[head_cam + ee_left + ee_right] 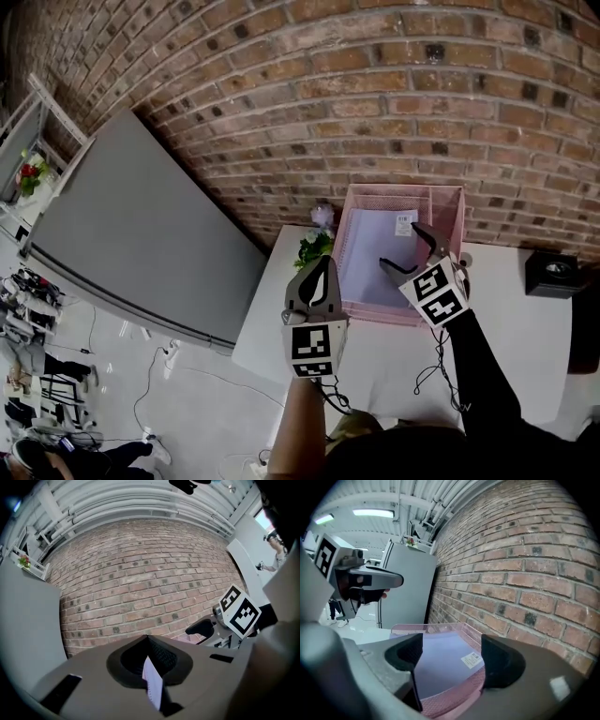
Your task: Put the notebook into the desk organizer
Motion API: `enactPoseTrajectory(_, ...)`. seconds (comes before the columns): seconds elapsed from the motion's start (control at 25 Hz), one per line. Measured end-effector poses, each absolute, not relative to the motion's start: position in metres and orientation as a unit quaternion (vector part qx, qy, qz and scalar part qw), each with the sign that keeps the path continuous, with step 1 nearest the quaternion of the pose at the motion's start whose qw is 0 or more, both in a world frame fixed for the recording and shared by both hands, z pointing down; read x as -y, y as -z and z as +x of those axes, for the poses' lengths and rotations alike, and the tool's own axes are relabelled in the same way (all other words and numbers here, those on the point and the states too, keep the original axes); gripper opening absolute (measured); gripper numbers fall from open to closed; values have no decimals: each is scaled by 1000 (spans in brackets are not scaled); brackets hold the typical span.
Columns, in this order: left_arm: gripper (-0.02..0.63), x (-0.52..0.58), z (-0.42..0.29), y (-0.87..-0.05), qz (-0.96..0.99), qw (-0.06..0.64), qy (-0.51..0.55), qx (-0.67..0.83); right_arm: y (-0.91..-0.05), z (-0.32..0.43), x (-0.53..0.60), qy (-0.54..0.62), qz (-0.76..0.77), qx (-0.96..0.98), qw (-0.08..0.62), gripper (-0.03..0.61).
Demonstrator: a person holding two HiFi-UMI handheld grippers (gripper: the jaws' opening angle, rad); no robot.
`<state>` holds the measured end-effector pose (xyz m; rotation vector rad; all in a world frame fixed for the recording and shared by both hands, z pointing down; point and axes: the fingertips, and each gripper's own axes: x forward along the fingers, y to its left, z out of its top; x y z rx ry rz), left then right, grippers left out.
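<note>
A pink mesh desk organizer (441, 199) stands on the white table against the brick wall. The lavender notebook (370, 255) lies flat inside it, with a small barcode label near its far corner. In the right gripper view the notebook (440, 660) fills the organizer (459, 693) just beyond the jaws. My right gripper (405, 248) hovers over the organizer, open and empty (450, 648). My left gripper (322, 265) stands to the left of the organizer, tips pointing at the wall, jaws closed together (149, 641) with only a thin pale slit between them. It holds nothing.
A small green plant (315, 247) with a purple flower (322, 216) sits at the organizer's left, close to my left gripper. A black box (550, 273) rests at the table's right. A large grey panel (141, 234) lies left of the table (375, 347); cables trail on the floor.
</note>
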<state>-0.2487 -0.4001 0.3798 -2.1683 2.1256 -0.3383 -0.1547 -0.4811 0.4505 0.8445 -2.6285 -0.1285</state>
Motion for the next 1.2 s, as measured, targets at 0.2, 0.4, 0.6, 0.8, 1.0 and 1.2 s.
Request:
enactPoseTrajectory(0.2,8,389,-239,-372,-710,49,106,-694,-440,-145,466,19,292,946,138,382)
enactPoseTrajectory(0.4,8,381,-238,-365,-722,56,105,-682,-426,-138,454,-4,309,946,102,382)
enactPoseTrajectory(0.6,8,371,-243,-363,-739,53,101,-664,-415,-134,436,-7,339,937,83,382)
enactPoseTrajectory(0.8,8,355,-241,-358,-760,56,93,-640,-405,-131,412,-6,368,927,69,382)
enactPoseTrajectory(1.0,8,339,-243,-358,-774,49,84,-625,-401,-126,387,-19,388,920,50,382)
enactPoseTrajectory(1.2,8,319,-235,-358,-791,51,76,-605,-397,-124,357,-21,396,917,31,382)
